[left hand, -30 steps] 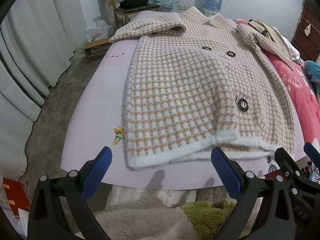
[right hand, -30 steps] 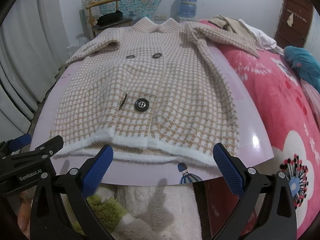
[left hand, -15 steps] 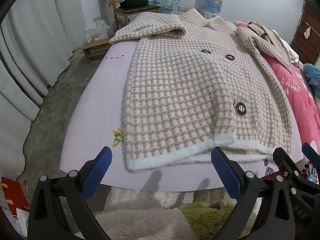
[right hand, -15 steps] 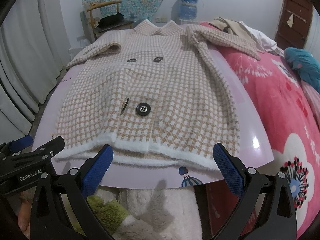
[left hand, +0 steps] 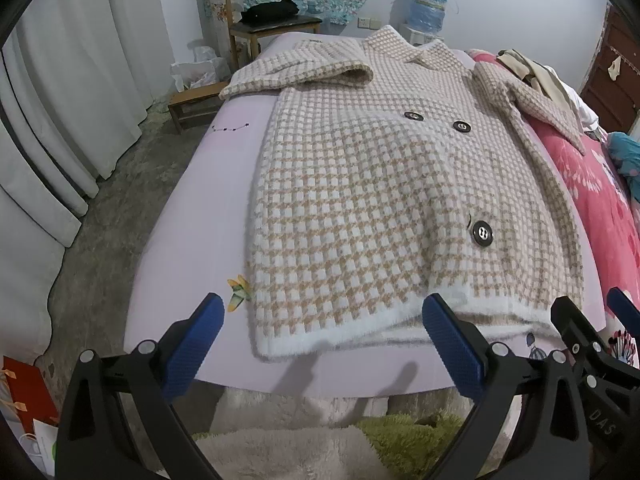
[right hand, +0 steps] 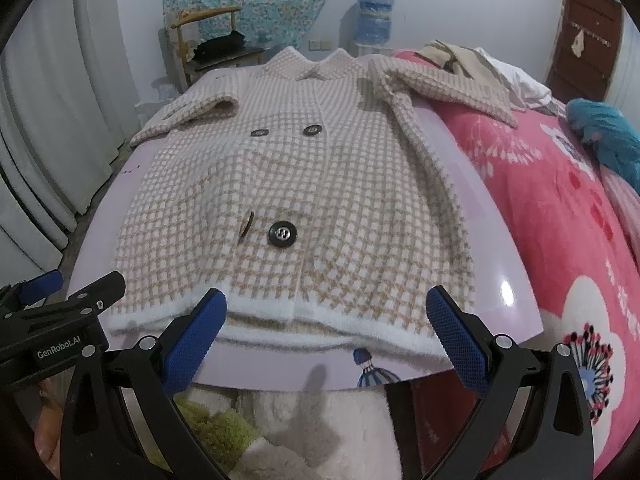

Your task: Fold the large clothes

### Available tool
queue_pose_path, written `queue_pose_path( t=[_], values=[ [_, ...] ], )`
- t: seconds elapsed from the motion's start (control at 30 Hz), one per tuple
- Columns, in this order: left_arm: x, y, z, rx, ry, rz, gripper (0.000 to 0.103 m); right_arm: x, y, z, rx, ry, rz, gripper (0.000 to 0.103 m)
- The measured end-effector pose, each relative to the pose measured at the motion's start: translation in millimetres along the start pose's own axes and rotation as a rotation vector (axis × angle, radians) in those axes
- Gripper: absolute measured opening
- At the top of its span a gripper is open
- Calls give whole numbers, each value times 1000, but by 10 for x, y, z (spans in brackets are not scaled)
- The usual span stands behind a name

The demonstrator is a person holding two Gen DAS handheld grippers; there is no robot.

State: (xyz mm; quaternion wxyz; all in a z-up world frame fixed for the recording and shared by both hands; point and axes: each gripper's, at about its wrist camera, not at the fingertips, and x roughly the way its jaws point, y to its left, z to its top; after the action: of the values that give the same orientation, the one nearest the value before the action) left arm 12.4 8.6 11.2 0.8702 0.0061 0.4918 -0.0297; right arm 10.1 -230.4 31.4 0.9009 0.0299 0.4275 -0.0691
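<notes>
A beige and white checked coat [left hand: 360, 200] [right hand: 300, 168] with dark buttons lies flat, front up, on a pale pink sheet [left hand: 192, 240] [right hand: 480, 184]. Its white hem faces me and its sleeves spread at the far end. My left gripper [left hand: 320, 344] hovers open just short of the hem's left half, nothing between its blue pads. My right gripper [right hand: 324, 336] is open too, in front of the hem's middle and right part. Each gripper shows at the edge of the other's view.
A pink flowered blanket [right hand: 580, 240] covers the bed to the right, with a teal cloth [right hand: 608, 136] and beige clothes [right hand: 460, 56] on it. White curtains [left hand: 48, 120] hang left. A wooden chair [left hand: 264, 16] and water bottle [left hand: 430, 0] stand behind. Fluffy rugs [left hand: 300, 452] lie below.
Both grippers have edged forward and a little lower toward the coat's hem, which now fills more of each view. The coat has not moved and both grippers stay open.
</notes>
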Motion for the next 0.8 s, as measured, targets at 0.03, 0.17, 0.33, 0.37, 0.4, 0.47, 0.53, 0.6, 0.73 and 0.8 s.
queue_pose_path(
  t=[0.03,0.17,0.33,0.37,0.4,0.47,0.53,0.6,0.73,0.8],
  values=[
    [11,1,19,0,2,0,98,6,-1,22,0,-1,-1,96],
    [53,0,88,2,7,1,98,51,4,108,0,-2,-12,96],
    [126,69,238,15,3,-9,98,131,23,218,14,10,-17,96],
    [135,85,274,18,-1,-10,98,148,30,249,21,12,-18,96],
    [143,104,313,21,-9,-10,98,152,35,263,25,10,-21,96],
    [161,144,406,29,-33,2,98,162,46,291,26,0,-33,96],
    [196,177,507,43,-48,7,98,191,64,326,16,-7,-45,96],
    [241,208,588,46,-53,19,98,228,85,366,5,-13,-62,96],
    [379,314,789,29,-34,22,98,349,115,487,-26,-28,-64,96],
    [457,391,903,7,-23,5,98,432,115,575,-32,-23,-50,96]
  ],
)
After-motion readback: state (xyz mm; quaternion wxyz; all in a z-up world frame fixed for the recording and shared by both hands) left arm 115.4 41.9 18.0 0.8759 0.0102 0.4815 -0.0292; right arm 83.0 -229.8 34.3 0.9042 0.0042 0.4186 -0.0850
